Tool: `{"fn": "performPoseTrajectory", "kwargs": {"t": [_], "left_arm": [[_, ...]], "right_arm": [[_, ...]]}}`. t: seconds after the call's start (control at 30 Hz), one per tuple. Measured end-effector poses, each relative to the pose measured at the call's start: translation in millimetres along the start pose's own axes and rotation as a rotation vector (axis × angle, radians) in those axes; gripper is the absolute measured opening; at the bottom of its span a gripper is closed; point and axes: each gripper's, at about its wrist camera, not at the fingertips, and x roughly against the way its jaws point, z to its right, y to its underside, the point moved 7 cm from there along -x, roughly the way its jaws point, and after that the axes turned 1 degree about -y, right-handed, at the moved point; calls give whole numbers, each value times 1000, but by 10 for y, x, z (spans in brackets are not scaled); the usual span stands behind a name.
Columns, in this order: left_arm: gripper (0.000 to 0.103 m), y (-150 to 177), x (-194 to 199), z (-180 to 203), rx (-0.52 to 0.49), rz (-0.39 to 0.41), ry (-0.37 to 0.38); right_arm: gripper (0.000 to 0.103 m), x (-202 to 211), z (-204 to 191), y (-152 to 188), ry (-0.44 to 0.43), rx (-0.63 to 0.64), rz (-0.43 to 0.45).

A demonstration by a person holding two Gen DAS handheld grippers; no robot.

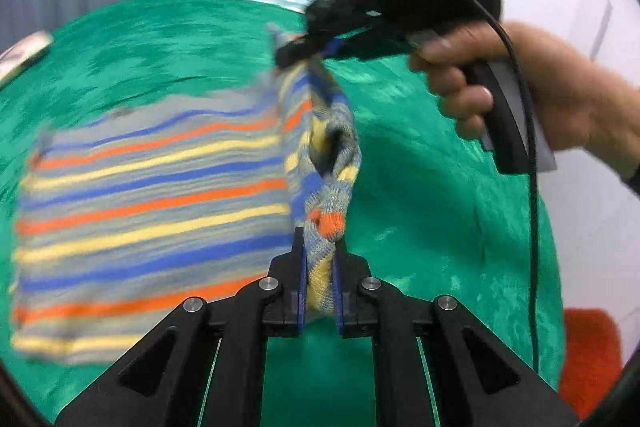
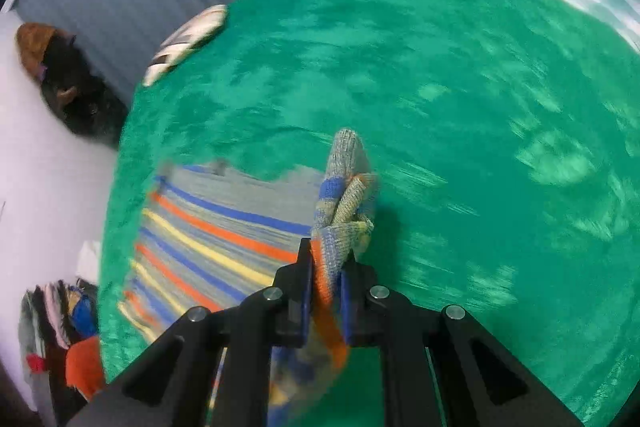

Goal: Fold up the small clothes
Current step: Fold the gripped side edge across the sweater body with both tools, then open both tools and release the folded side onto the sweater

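**Both grippers pinch one edge of the striped knit**

Left gripper (image 1: 320, 259) clamps a bunched fold of the striped knit garment (image 1: 152, 211); right gripper (image 2: 326, 267), held in a hand (image 1: 520, 87), clamps the same raised edge further along. The rest of the garment lies spread on the green plush cover (image 1: 420, 187). Nothing lies near it. Folded patterned cloth (image 2: 188, 39) at the cover's far edge; clothes pile (image 2: 60, 327) on the floor beside; dark plush toy (image 2: 76, 87) by the wall.

A knit garment (image 1: 152, 195) lies on the blanket (image 1: 420, 187), its right edge lifted. A flat item (image 2: 186, 41), perhaps folded cloth, sits at the blanket's far left edge, well apart.
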Motion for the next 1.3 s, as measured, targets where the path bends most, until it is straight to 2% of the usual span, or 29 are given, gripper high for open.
{"fn": "performPoseTrajectory", "kwargs": {"t": [0.13,0.2,0.3,0.43,0.53,0.57,0.6,0.63,0.67,0.73,0.8,0.9,0.93,0.97,1.0,1.07,1.1,1.17,1.2,1.23,1.3], "left_arm": [[8,53,363,-740,181,29,-37],[8,127,461,-1069,257,32,-74],[8,334,545,-1465,323,24,-119],[9,517,603,-1727,386,13,-154],[12,588,570,-1951,424,2,-178],[19,592,532,-2030,436,-13,-200],[31,619,522,-2093,445,-27,-216],[39,642,564,-2167,460,-38,-236],[41,791,742,-2249,474,-30,-249],[44,779,853,-2336,485,-11,-260],[44,735,1029,-2390,486,23,-262],[44,583,1175,-2302,440,69,-216],[43,521,1174,-2239,418,78,-178],[42,427,1143,-2117,382,86,-108],[39,362,1105,-2025,352,88,-69],[37,240,943,-1896,299,72,-25],[33,197,803,-1890,286,51,-22],[19,203,498,-2027,304,-23,-70],[6,260,336,-2194,326,-78,-127],[2,300,241,-2335,339,-111,-166],[3,278,265,-2543,364,-113,-194]], "right_arm": [[12,-267,-790,-182,-71,81,-4],[12,-538,-1215,-230,-89,130,-26],[12,-930,-1637,-232,-102,156,-59],[12,-1385,-2029,-195,-109,184,-100],[12,-1627,-2156,-171,-103,184,-108],[17,-1675,-2169,-165,-117,164,-95],[20,-1697,-2186,-167,-140,147,-75],[31,-1712,-2197,-178,-154,128,-57],[45,-1676,-2178,-165,-184,98,-36],[47,-1511,-2119,-171,-209,78,16],[47,-1244,-2011,-149,-176,101,78],[47,-814,-1761,69,-31,238,106],[47,-724,-1709,151,1,280,99],[46,-646,-1684,267,21,325,86],[45,-571,-1694,434,19,372,66],[41,-532,-1767,678,-28,414,32],[41,-550,-1810,807,-61,425,12],[41,-718,-1844,1079,-98,409,-40],[41,-876,-1810,1244,-80,390,-78],[41,-973,-1790,1371,-62,397,-103],[41,-964,-1809,1471,-39,443,-90]]}}
